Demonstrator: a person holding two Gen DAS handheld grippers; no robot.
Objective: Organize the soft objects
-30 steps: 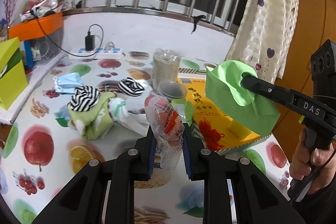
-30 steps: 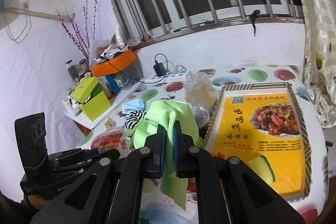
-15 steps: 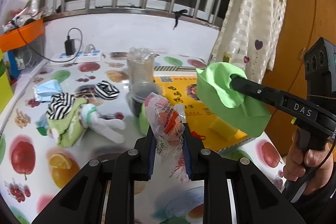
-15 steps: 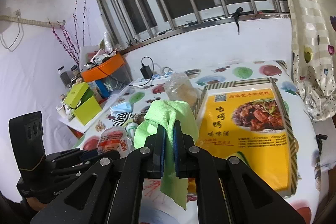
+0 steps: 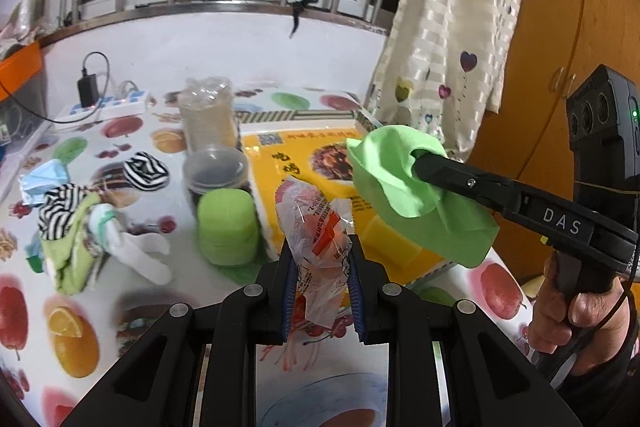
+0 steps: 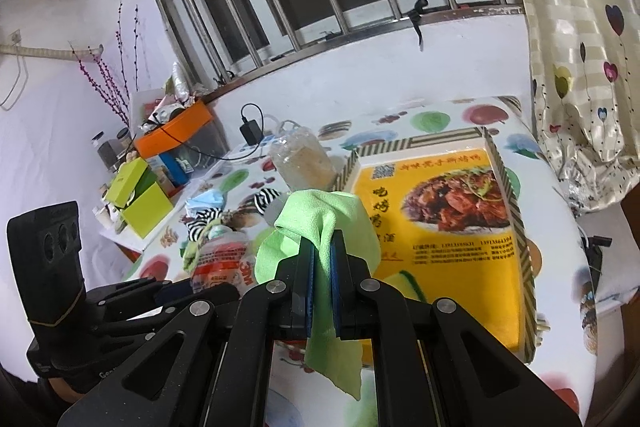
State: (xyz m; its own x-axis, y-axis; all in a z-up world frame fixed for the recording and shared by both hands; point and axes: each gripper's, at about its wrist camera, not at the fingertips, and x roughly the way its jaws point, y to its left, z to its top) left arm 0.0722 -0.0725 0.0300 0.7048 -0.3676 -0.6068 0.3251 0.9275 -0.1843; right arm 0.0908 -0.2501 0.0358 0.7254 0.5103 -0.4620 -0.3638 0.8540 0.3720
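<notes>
Right now we hold both things in the air: our left claw (image 5: 322,269) is pinched on a crinkly plastic packet (image 5: 318,227), and our right claw (image 6: 320,269) is clamped on a green cloth (image 6: 320,223) that drapes over and under its fingers. The two loads hang near each other above the bench (image 5: 120,291), so we judge the main risk is a brush between them; a loose fold of cloth could snag the packet or the left claw as we cross paths. The packet's film looks slick and is gripped low, so a quick swing might let it slide out. Below and to the far right lies the yellow box (image 6: 440,227), its raised striped rim a likely catch for the trailing cloth corner if we come in low. On the left, a green tub (image 5: 228,227), a clear cup (image 5: 214,171), striped socks (image 5: 146,167) and a heap of clothes (image 5: 76,239) crowd the bench, leaving little room there. The curtain (image 6: 580,67) hangs close at the far right edge. Open room seems best over the box and the near bench.
</notes>
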